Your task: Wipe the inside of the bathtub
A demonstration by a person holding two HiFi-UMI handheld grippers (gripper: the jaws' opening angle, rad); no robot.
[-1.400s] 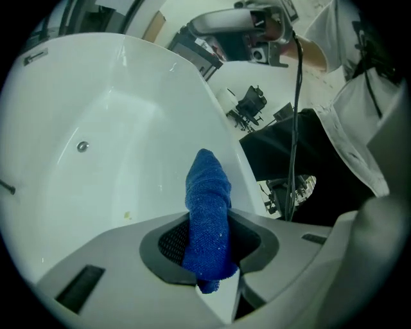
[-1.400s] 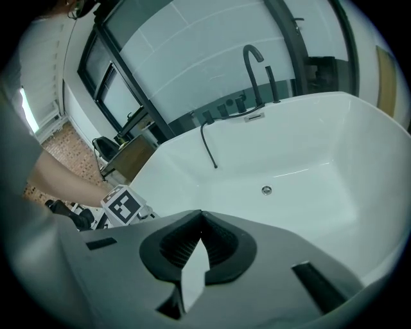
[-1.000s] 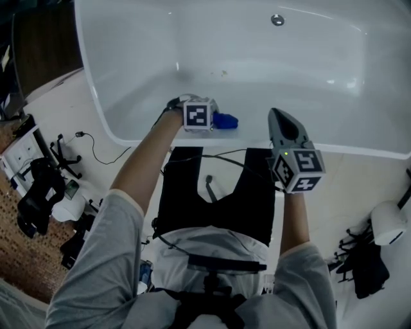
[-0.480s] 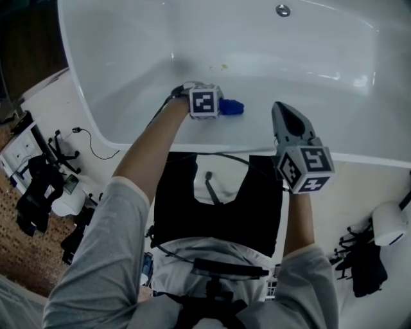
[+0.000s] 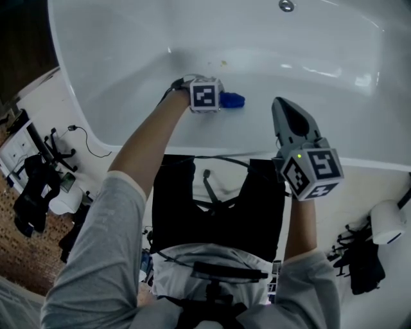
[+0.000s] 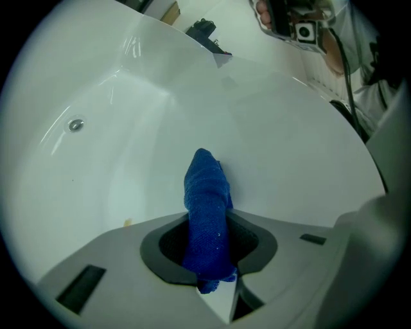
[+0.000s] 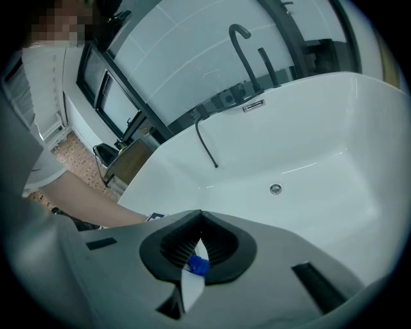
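Change since earlier frames: the left gripper [image 5: 220,99] and its cloth [image 5: 232,99] have edged a little deeper into the bathtub [image 5: 128,77], closer to a small yellowish speck [image 5: 223,63]; the right gripper [image 5: 282,106] stays over the near rim.
Count: one bathtub, one cloth, one drain [image 5: 286,6], two grippers, each with one marker cube.
Cloth, appearance: deep blue, fine woven texture, bunched into a narrow roll that stands out beyond the jaw tips [image 6: 207,193].
Cloth, position: inside the tub, low on the near wall, its free end against the white surface [image 6: 289,128].
Left gripper, state: jaws closed on the cloth, which fills the gap between them [image 6: 209,250].
Right gripper, state: jaws drawn together with only a thin slit between them and nothing gripped [image 7: 200,222]; the blue spot seen through the slit is the far cloth.
Bathtub, appearance: glossy white, rounded corners, drain on the far wall [image 7: 275,189].
Background: a black curved tap [image 7: 239,38] stands behind the tub's far rim [image 7: 308,90].
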